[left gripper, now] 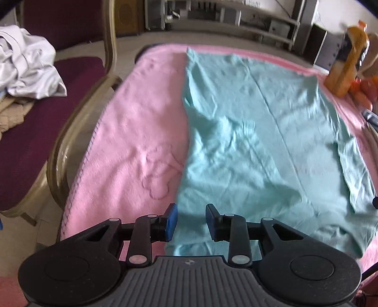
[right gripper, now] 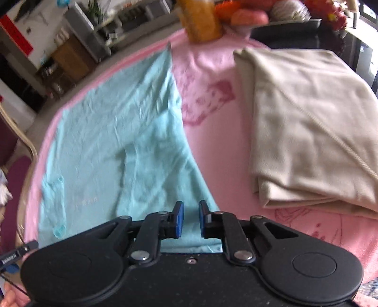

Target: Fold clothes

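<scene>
Teal garment flat, both grippers angled down

Bare pink blanket leaves a lane between the teal garment and folded beige cloth; an orange bottle crowds the far edge.

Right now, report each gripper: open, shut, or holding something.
Left gripper: open, nothing between its pads, poised over the near edge of the teal garment.
Right gripper: open by a narrow gap, empty, above the same garment.
</scene>
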The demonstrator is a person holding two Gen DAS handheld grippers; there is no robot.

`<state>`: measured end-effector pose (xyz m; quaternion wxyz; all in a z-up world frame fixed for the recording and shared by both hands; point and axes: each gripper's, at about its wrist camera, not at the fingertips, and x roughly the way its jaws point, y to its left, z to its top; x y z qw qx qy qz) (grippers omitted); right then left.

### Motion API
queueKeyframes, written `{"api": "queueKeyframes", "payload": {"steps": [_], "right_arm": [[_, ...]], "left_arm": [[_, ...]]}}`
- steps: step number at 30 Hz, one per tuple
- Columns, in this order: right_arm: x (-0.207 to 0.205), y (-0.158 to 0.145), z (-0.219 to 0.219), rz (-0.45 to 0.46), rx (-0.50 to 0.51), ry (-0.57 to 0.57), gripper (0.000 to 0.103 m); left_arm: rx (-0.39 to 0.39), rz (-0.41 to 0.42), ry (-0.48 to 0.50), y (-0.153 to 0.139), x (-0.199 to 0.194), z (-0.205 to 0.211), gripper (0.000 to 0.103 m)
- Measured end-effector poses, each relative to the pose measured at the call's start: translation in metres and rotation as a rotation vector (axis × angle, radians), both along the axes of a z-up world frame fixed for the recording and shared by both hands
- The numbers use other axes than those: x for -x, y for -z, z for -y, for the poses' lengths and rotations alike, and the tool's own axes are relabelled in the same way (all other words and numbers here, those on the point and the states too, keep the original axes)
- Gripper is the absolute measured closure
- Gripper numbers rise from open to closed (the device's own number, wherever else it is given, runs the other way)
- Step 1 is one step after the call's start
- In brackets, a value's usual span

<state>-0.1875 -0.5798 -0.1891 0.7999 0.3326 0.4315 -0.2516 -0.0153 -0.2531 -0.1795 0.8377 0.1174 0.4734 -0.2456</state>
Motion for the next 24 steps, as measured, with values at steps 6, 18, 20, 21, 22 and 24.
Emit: {"api": "queueKeyframes", "payload": {"steps": [6,18,20,21,22,24], "right_arm": [[0.017,-0.005,-0.018,-0.097,0.038,-0.003,0.093],[0.011,-0.098,-0.016,0.179,0.257,-0.043,0.088],[-0.005,-0.112,-0.007,0.240,0.249,-0.064,0.088],[-0.012,-0.115,-0.003,0.259,0.239,-0.071,0.087],[-0.020,-0.115,0.002,0.270,0.227,-0.076,0.087],[-0.035,-0.109,0.012,0.282,0.204,-0.084,0.087]], "left_arm": [[-0.127,-0.007,0.026,0.004,0.013,0.000,0.066],[0.087,0.188,-0.005,-0.075,-0.010,0.006,0.070],[0.097,0.191,0.006,-0.080,-0.021,0.019,0.070],[0.095,0.185,0.019,-0.077,-0.027,0.026,0.070],[0.088,0.173,0.036,-0.071,-0.033,0.032,0.070],[0.061,0.132,0.063,-0.053,-0.047,0.046,0.070]]}}
